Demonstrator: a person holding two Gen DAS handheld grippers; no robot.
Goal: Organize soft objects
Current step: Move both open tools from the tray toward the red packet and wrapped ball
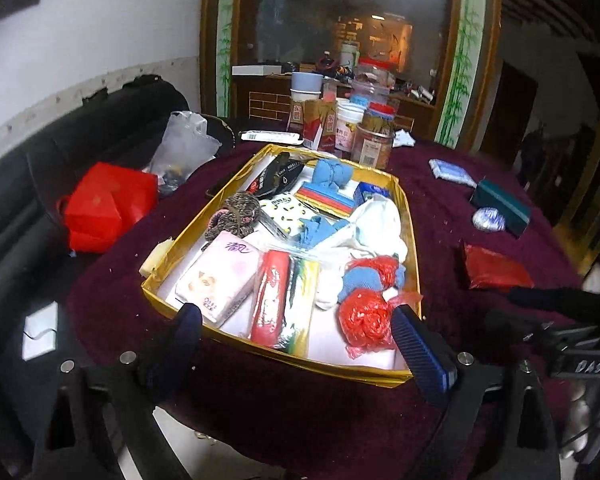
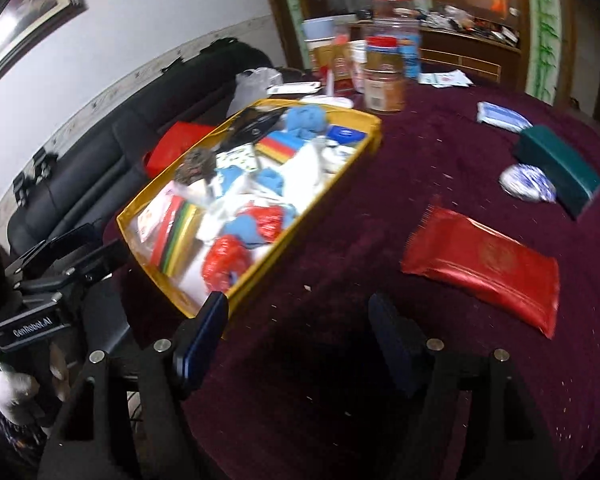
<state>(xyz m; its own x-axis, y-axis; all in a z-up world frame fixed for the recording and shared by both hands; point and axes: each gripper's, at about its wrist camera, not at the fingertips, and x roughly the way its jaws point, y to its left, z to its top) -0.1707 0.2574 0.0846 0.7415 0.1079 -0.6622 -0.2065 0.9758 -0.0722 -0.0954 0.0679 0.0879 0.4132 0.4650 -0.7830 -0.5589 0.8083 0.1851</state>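
Observation:
A gold box (image 1: 415, 252) on the maroon tablecloth holds several soft items: a pink tissue pack (image 1: 220, 276), red plastic bags (image 1: 366, 318), blue cloths (image 1: 332, 172) and white cloth (image 1: 380, 220). My left gripper (image 1: 300, 328) is open and empty at the box's near edge. My right gripper (image 2: 300, 320) is open and empty over bare cloth right of the box (image 2: 374, 128). A red soft pack (image 2: 488, 264) lies right of it. A blue-white bundle (image 2: 526, 184), a green sponge block (image 2: 560, 168) and a blue-white pack (image 2: 502, 116) lie farther back.
Jars, cups and cartons (image 1: 352, 120) stand behind the box. A black sofa (image 1: 60, 152) with a red bag (image 1: 108, 204) and a clear plastic bag (image 1: 184, 144) is on the left. The left gripper body shows in the right wrist view (image 2: 52, 276).

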